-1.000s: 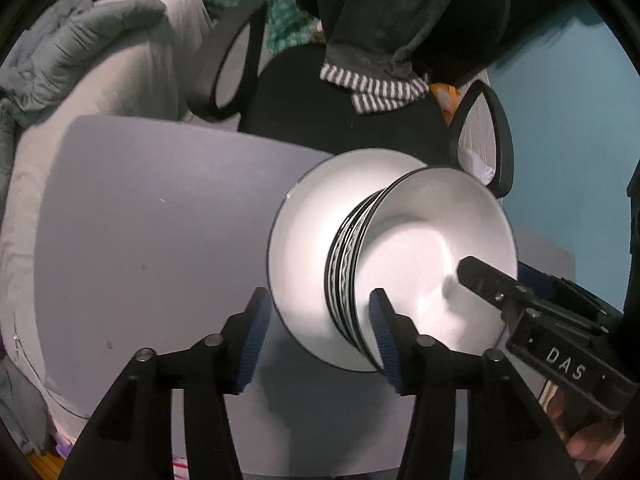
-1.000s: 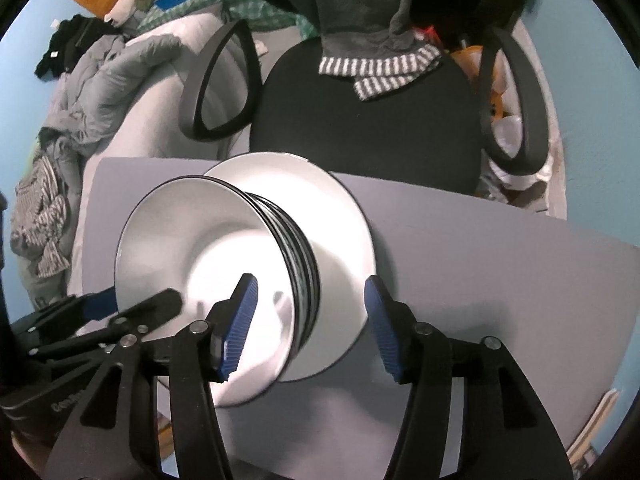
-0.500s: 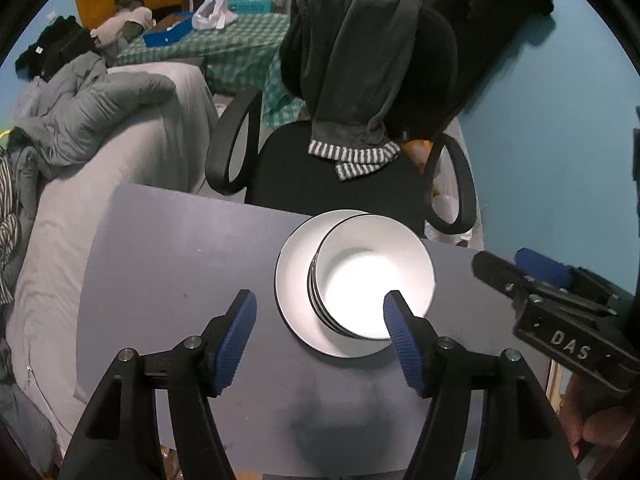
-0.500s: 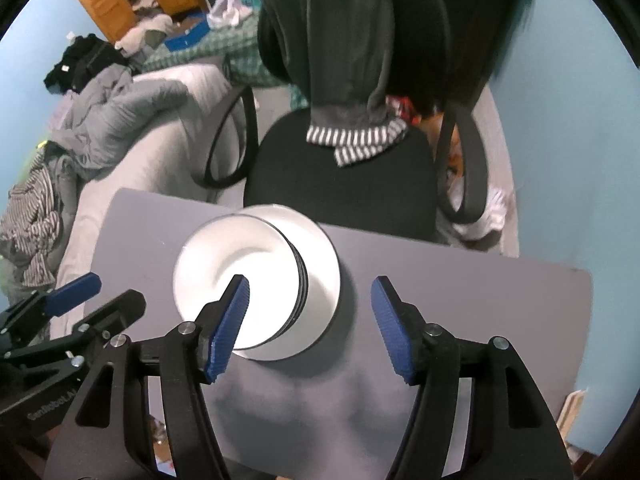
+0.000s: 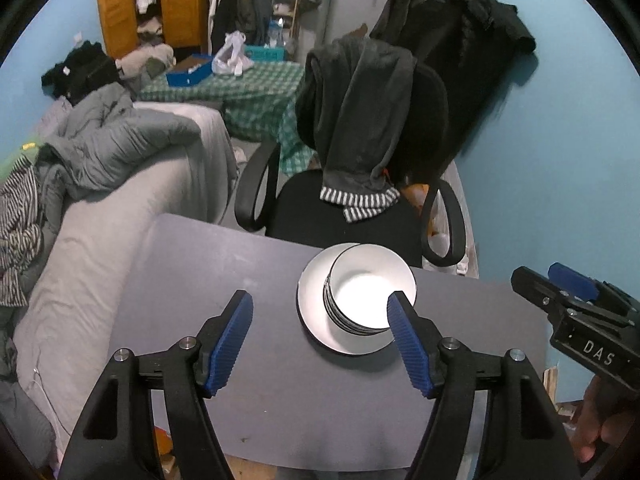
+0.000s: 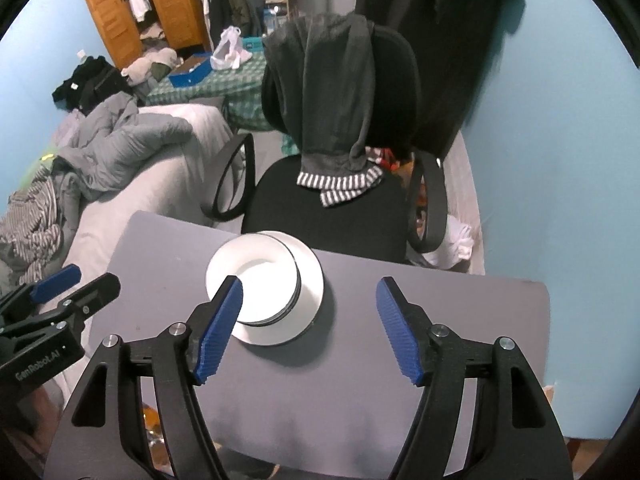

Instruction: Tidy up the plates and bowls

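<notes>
Stack: the bowls [image 5: 370, 300] are sitting nested inside one another on a white plate [image 5: 314, 312], toward the far edge of the grey surface [image 5: 192, 280], just in front of the office chair [image 5: 348, 216].
Left tongs [image 5: 320, 344]: they are opening wide and gripping nothing; the stack is lying beyond and below the blue pads, not between them.
Right tongs [image 6: 310, 328]: they are also opening, with nothing in them; the left pad is only overlapping the bowls in the picture, not touching them.
Step in hand: you are, by my reading, clearing away from a finished stack.
Doing it well: you are best off keeping both tools going straight away from the rims, with the pads spread, so that no finger is clipping the top bowl and sliding the pile toward the chair-side edge.
Check: the bowls are looking centred enough on the plate, slightly toward its right in the left view.
Left view alone: it is showing the dark patterned bands on the bowls' outer walls, the right tool's labelled body and the hand [image 5: 596, 432] holding it.
Right view alone: it is showing the surface's far right corner and the left tool entering from the left edge.
</notes>
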Tool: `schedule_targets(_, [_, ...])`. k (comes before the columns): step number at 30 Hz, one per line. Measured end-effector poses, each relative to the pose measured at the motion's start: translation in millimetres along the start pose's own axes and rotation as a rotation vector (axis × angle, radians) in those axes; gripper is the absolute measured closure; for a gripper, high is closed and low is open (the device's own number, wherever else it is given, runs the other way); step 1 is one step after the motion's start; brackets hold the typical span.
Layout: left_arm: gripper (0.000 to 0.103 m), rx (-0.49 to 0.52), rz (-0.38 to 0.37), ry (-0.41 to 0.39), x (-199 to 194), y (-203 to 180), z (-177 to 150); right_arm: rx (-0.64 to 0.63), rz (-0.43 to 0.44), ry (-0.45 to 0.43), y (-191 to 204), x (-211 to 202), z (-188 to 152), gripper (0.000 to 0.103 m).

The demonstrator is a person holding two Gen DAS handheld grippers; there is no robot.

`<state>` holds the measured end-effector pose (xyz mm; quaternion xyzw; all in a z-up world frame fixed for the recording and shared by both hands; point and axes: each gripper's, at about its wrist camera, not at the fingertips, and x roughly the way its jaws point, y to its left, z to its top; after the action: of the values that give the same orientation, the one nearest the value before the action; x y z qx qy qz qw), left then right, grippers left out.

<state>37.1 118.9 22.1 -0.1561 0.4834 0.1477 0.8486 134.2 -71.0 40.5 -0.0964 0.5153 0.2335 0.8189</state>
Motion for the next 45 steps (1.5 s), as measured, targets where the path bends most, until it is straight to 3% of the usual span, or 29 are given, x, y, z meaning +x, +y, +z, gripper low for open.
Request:
schedule_targets(1, [0.025,0.011,0.001,-0.012,-5.8,-0.6,-0.8,0.0,0.001,-0.009,1.5,-5.5,-0.8,0.034])
schedule_targets(14, [0.022,0.053,0.01,-0.119,-59.2,-3.0,-9.0,0.0,-0.049,-0.126,23.2,-56.5,-5.2,0.033])
schedule_targets(20, [0.016,0.084,-0.035,-0.166,-76.6,-1.6,-8.3,0.013,-0.047,-0.14,26.1,-62.1,-9.9,0.033])
schedule_targets(27, [0.016,0.131,-0.021,-0.232,-94.6,-7.1,-4.1,0.024,-0.047,-0.15,28.4,-64.7,-13.4,0.033])
schedule_targets(45, [0.014,0.083,-0.026,-0.199,-92.2,-2.4,-1.5,0.035,-0.047,-0.151,30.8,-68.1,-17.4,0.033])
